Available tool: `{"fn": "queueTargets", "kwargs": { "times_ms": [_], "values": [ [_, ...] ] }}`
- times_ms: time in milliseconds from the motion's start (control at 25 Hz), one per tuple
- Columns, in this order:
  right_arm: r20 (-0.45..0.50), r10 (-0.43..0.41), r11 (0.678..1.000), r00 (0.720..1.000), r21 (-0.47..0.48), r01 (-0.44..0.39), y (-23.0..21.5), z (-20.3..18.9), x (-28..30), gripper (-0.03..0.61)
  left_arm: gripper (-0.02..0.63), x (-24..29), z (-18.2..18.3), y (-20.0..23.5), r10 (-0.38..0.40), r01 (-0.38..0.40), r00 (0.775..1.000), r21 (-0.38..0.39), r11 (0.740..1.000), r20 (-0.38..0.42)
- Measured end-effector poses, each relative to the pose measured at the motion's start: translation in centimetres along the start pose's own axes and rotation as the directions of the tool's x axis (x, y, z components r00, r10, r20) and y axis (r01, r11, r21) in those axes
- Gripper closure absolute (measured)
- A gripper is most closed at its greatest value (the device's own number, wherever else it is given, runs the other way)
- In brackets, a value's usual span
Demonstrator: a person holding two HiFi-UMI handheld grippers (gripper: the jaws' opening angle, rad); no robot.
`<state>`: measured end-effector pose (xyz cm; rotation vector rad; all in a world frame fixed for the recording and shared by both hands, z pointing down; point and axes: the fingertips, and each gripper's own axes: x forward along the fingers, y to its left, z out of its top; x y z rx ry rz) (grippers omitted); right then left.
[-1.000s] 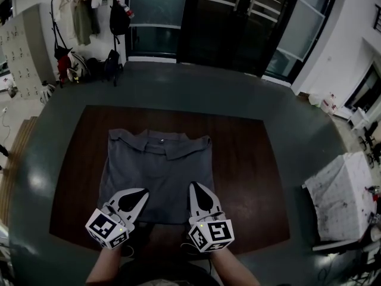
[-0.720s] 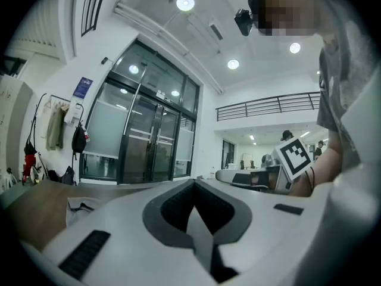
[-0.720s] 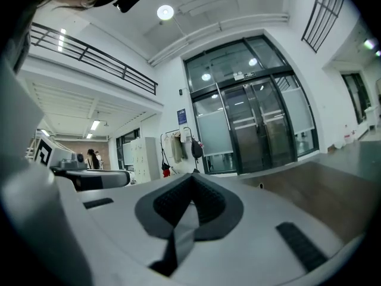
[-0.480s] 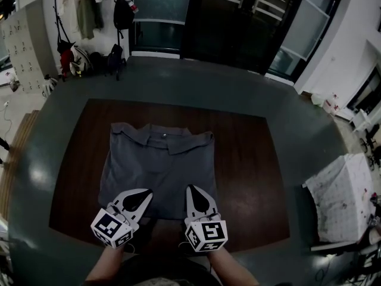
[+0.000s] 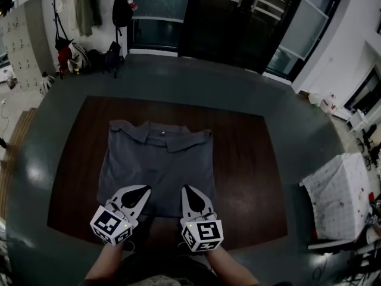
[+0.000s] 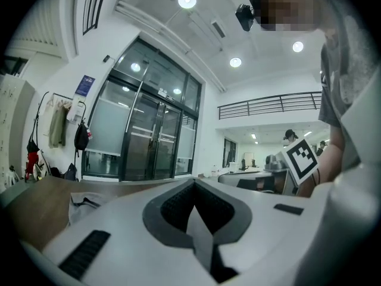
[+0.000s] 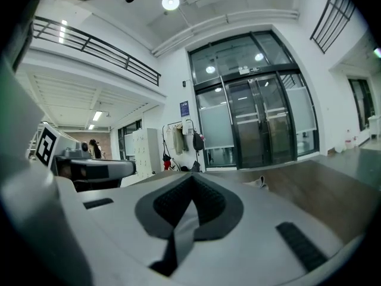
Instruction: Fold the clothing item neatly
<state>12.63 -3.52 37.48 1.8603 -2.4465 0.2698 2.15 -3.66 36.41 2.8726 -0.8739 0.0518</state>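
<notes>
A grey polo shirt (image 5: 158,159) lies flat, collar at the far side, on the dark brown table (image 5: 244,159). Both grippers sit side by side at its near hem. My left gripper (image 5: 138,192) is shut, and in the left gripper view a fold of grey cloth (image 6: 199,231) is pinched in its jaws (image 6: 193,210). My right gripper (image 5: 190,194) is shut too, with a strip of the grey hem (image 7: 181,231) caught between its jaws (image 7: 190,204). The hem under the grippers is hidden in the head view.
The table stands on a grey floor. A coat rack (image 5: 89,11) with hanging clothes and bags is at the far left, and glass doors (image 5: 238,16) are behind. A white cloth-covered stand (image 5: 339,195) is at the right.
My right gripper has sunk a little and edged left, nearer the left gripper. The left gripper has hardly moved. Both stay shut on the hem.
</notes>
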Motion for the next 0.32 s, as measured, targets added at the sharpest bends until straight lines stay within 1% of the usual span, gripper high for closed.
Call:
{"fn": "queueTargets", "kwargs": {
  "times_ms": [320],
  "values": [
    [-0.024,-0.017,1.000,1.000,-0.007,0.017,-0.18,-0.62,0.48,0.591,0.606,0.72,-0.70,0.46,-0.025,0.025,1.000,-0.018,1.000,-0.004]
  ]
}}
